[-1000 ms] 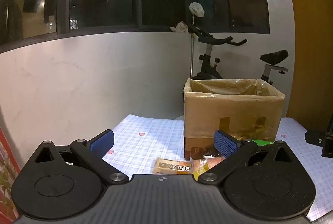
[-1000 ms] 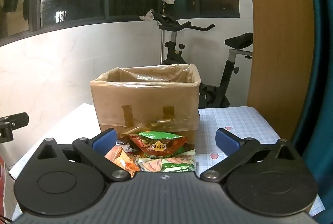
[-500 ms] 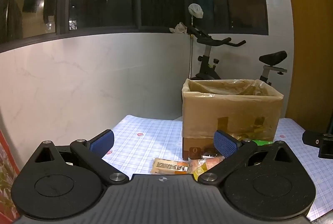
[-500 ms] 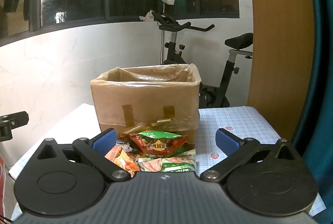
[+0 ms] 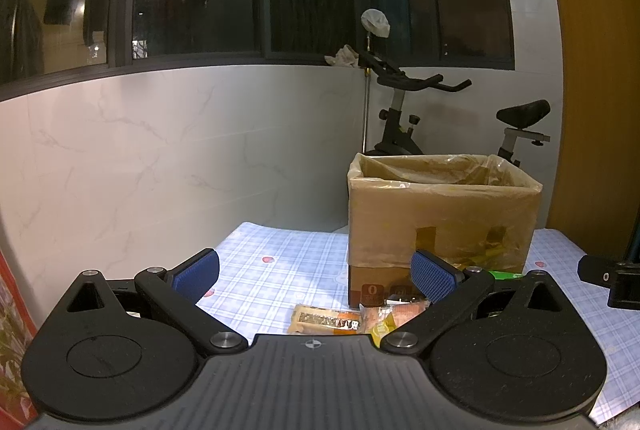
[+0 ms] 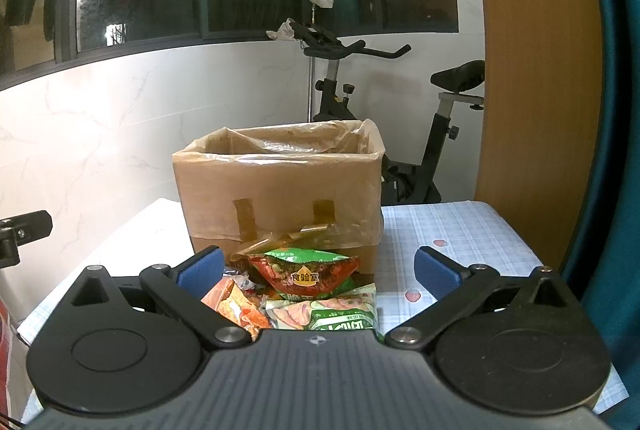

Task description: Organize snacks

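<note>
— Left gripper (image 5: 315,272)?
— Hovering above the bench (image 5: 276,262) covered in a blue-and-white checked cloth, blue pads spread wide, gripping nothing.
— Right gripper (image 6: 317,267)?
— Likewise hanging with pads wide apart, nothing between them.
— Sitting where, the tall brown cardboard box lined with clear plastic film (image 6: 280,190)?
— Standing upright near the far edge of the bench, top gaping open, film folding down over the outer walls. In the left view, showing up ahead and to the right (image 5: 440,214).
— And the snacks?
— Lying in a heap right at the foot of the box's near wall. Leaning against that wall, a red-and-green crinkled snack bag (image 6: 306,270). Just in front of it, a flat green-and-white packet (image 6: 332,314). To the left, touching the heap, an orange foil packet (image 6: 234,304).
— Anything at the left corner of the box?
— Lying flat just beside it, a tan wrapped bar with dark lettering (image 5: 326,318), with a small orange-and-yellow packet (image 5: 394,312) next to it.
— Open room for moving?
— Stretching bare to the left of the box in the left view, checked cloth out to the far edge. Also running bare along the right of the box toward the right-hand edge in the right view.
— Behind the bench?
— Standing against the pale marble-look wall, a black exercise bike (image 6: 400,118), well apart from the box.
</note>
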### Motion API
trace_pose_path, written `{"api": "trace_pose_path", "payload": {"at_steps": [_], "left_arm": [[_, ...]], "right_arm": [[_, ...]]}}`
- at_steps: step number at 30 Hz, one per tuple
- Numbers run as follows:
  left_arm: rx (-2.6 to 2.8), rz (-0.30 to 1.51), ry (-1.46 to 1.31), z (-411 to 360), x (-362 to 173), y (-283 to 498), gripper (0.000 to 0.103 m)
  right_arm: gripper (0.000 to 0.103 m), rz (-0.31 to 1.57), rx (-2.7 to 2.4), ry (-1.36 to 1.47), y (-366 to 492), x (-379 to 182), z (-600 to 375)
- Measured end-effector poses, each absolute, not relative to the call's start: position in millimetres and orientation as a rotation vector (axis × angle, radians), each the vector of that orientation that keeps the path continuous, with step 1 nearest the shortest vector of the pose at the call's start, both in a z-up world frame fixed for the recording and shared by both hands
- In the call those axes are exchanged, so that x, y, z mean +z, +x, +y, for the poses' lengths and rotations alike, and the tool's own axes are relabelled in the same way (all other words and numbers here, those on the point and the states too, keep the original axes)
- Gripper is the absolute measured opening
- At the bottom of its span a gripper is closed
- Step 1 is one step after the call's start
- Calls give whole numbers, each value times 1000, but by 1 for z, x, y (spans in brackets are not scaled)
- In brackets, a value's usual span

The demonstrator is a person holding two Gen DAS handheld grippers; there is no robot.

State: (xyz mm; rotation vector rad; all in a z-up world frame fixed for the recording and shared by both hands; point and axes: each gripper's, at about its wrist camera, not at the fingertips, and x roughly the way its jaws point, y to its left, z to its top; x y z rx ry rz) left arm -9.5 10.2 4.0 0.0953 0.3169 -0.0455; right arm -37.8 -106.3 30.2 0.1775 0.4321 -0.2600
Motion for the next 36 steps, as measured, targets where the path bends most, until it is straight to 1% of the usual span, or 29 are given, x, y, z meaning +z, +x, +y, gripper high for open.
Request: {"api": "trace_pose_path", "payload": {"at_steps": [36], "left_arm": [[-58,324,90,9,0,-10,103]], "right_arm": [[103,431,-264,183,-36,29,-108]]}}
